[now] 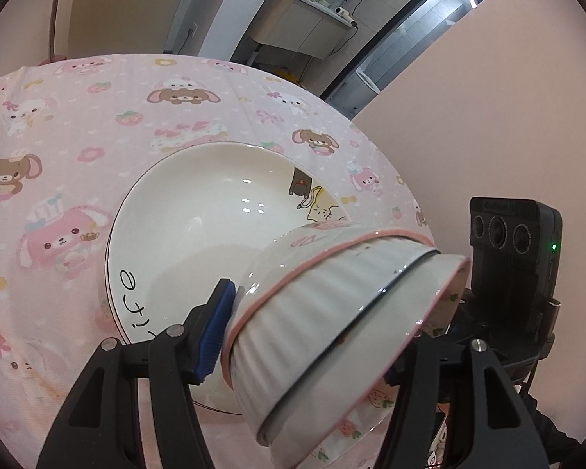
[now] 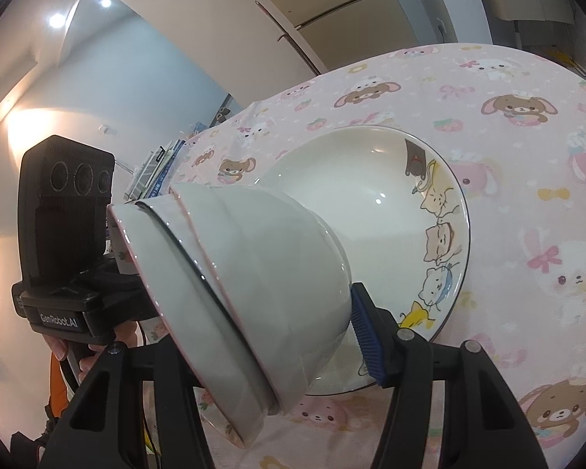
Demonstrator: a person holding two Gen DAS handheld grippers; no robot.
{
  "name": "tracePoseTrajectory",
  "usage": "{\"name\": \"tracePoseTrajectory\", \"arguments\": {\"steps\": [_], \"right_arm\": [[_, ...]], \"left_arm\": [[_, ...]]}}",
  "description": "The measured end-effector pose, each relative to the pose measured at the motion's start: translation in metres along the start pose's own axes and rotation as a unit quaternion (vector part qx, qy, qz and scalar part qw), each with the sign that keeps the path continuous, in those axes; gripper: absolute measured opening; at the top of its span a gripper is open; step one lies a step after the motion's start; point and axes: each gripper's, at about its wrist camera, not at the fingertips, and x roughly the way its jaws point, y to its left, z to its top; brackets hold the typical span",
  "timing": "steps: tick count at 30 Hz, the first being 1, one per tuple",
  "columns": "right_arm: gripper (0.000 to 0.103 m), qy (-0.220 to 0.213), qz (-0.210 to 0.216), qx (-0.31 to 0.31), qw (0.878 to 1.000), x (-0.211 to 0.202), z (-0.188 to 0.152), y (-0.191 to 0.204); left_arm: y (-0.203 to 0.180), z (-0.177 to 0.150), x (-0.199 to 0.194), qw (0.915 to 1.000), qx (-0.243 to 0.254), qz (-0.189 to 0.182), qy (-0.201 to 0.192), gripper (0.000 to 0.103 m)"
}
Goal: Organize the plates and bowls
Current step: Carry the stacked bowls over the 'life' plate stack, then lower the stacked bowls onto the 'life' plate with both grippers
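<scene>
Jaws of left gripper (image 1: 304,336) and right gripper (image 2: 254,336) clamp stacked bowls (image 1: 332,312) over plate (image 2: 371,179), "GenRobot.AI" on camera housing (image 2: 58,318)

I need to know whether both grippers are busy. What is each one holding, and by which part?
Both clamp the same stack of nested bowls: left gripper and right gripper each grip its outer walls from opposite sides, above the plate.

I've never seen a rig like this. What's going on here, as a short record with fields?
surface: table under a pink cartoon tablecloth
on the table: wide plate with cat drawings
held: stack of nested bowls, tilted on its side above the plate
left gripper: pads pressed on the stack
right gripper: clamped on the same stack from the other side
likely next: setting the bowls down on the plate
</scene>
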Motion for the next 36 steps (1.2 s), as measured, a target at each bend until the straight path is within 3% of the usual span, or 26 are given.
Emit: {"name": "tracePoseTrajectory", "arguments": {"steps": [9,14,25,29,32,36], "right_arm": [[0.059,0.028,0.005,0.029,0.999,0.010,0.009,-0.008],[0.059,0.041,0.022,0.051,0.998,0.012,0.013,-0.015],[0.059,0.049,-0.003,0.042,0.998,0.012,0.028,-0.015],[0.059,0.010,-0.050,0.004,0.999,-0.001,0.029,-0.004],[0.058,-0.052,-0.082,-0.048,0.994,-0.019,0.027,0.012],[0.042,-0.036,-0.064,-0.006,0.997,-0.023,0.043,0.000]], "left_arm": [[0.011,0.003,0.007,0.9996,-0.024,-0.009,0.008,0.059],[0.008,0.007,0.006,1.0000,-0.007,0.000,0.000,0.059],[0.016,0.026,0.013,0.9994,-0.026,-0.011,0.021,0.057],[0.010,0.026,0.004,0.9998,-0.011,0.013,-0.014,0.047],[0.007,0.028,0.005,0.9996,-0.001,0.025,-0.015,0.046],[0.012,0.030,0.005,0.9995,-0.019,0.023,-0.013,0.046]]}}
